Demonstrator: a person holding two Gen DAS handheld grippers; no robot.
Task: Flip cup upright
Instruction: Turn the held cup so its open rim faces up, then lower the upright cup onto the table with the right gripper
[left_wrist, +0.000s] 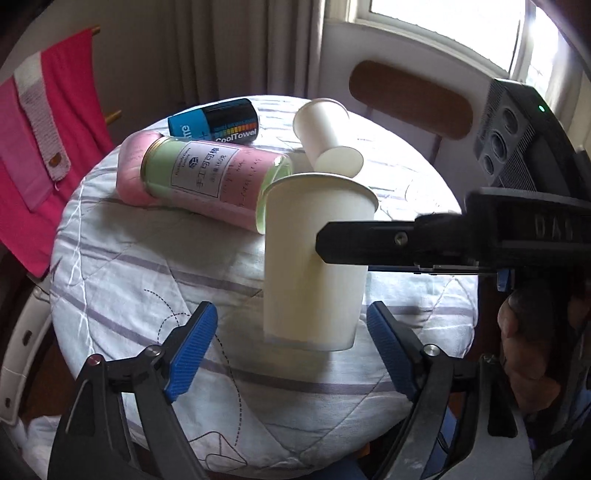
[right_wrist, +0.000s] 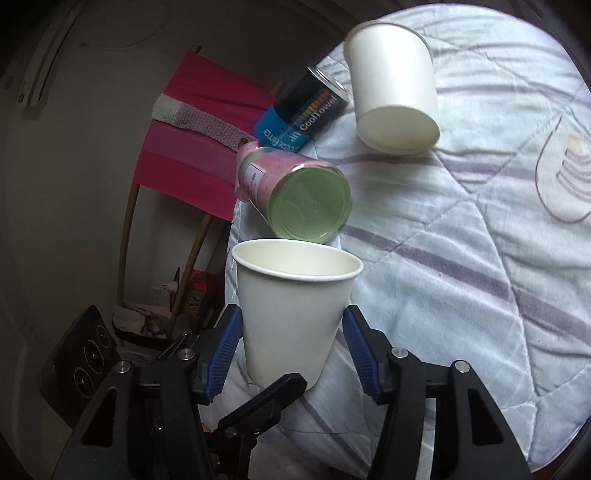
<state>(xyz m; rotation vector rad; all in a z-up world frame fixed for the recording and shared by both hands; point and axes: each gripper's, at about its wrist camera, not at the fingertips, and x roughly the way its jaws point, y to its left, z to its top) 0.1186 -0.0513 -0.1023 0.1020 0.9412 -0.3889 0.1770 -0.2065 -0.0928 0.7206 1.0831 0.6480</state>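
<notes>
Paper cup is seen standing mouth up over the quilted table cover, near its front edge. It sits between the blue pads of the right gripper; the left pad is touching its side, but a small gap is seen at the right pad, so a firm hold cannot be told. The left gripper is spread wide just in front of the cup, with nothing held. Behind it, a pink and green tin, a CoolTowel can and a second paper cup are lying on their sides.
</notes>
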